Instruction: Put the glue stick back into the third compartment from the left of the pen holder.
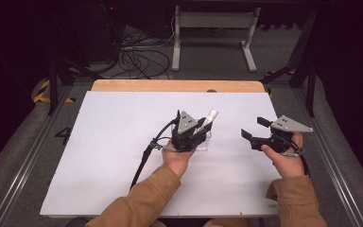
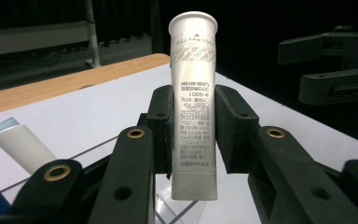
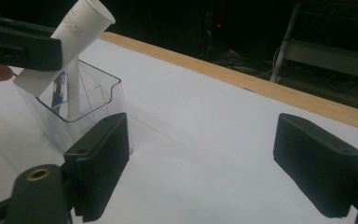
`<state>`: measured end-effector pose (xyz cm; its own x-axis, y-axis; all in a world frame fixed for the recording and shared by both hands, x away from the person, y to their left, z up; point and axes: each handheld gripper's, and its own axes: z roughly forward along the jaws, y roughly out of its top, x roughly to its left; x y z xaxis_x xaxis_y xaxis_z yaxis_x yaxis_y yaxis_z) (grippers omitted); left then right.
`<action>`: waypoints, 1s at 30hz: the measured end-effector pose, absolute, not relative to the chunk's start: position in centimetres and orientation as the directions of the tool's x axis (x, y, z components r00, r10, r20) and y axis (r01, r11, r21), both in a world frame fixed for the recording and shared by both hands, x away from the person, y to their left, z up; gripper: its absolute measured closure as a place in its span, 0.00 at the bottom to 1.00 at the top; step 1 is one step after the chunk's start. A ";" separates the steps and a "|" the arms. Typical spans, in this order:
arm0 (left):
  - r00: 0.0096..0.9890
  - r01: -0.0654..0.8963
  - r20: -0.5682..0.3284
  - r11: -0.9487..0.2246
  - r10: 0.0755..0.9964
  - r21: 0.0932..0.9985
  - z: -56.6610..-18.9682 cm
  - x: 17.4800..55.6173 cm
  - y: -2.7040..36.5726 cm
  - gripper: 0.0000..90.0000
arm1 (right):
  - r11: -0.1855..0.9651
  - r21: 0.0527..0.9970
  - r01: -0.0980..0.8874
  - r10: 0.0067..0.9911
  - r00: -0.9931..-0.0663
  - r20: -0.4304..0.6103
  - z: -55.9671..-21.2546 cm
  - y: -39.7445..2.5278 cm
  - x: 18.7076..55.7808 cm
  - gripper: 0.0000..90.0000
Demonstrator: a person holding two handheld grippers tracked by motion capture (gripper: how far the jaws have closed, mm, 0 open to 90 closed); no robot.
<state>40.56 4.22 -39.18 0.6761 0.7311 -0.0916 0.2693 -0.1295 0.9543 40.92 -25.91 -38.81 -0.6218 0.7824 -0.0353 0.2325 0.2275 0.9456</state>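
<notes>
two brown sleeves are coming in at the bottom of the high view, each hand holding a claw. the left claw (image 1: 207, 124) is hanging over the middle of the white table (image 1: 113, 142) and is squeezing a white tube (image 1: 211, 117) that is leaning up and to the right. the tube is sitting just above a clear bin (image 1: 206, 139). the right claw (image 1: 254, 128) is waiting well apart on the right, holding nothing.

looking along the left claw (image 2: 193, 126), both black pads are pressing the tube (image 2: 193, 93) on its two sides, about halfway up. the flat crimped end is pointing down and the round end is pointing up. another tube with a blue cap (image 2: 21, 142) is lying off to the left.

looking along the right claw (image 3: 200, 163), its jaws are standing wide apart with only table between them. the clear bin (image 3: 100, 100) is already holding a thin white tube and a blue thing.

the tube is leaning, so its bottom may be hitting the bin's rim on the way down and slipping out onto the table. the bin looks light, so a bump may be tipping it. the things inside may be blocking the tube too.
</notes>
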 end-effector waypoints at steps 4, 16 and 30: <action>0.672 0.286 -0.108 -0.122 0.732 0.950 -39.3 40.6 4.3 0.78 | 0.224 0.946 0.232 0.780 -0.625 -0.031 -38.8 -25.8 40.9 0.21; 0.650 0.289 -0.088 -0.138 0.755 0.947 -40.0 41.0 3.8 0.78 | 0.236 0.944 0.230 0.772 -0.634 -0.039 -38.8 -25.6 40.9 0.21; 0.629 0.273 -0.029 -0.186 0.777 0.944 -41.0 41.4 2.9 0.78 | 0.237 0.944 0.232 0.767 -0.641 -0.035 -38.8 -25.5 40.8 0.21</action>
<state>41.39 2.88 -41.00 0.6293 0.7766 -0.0289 0.2733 -0.1864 0.9437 40.79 -25.52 -38.77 -0.6406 0.7671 -0.0350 0.2318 0.2367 0.9435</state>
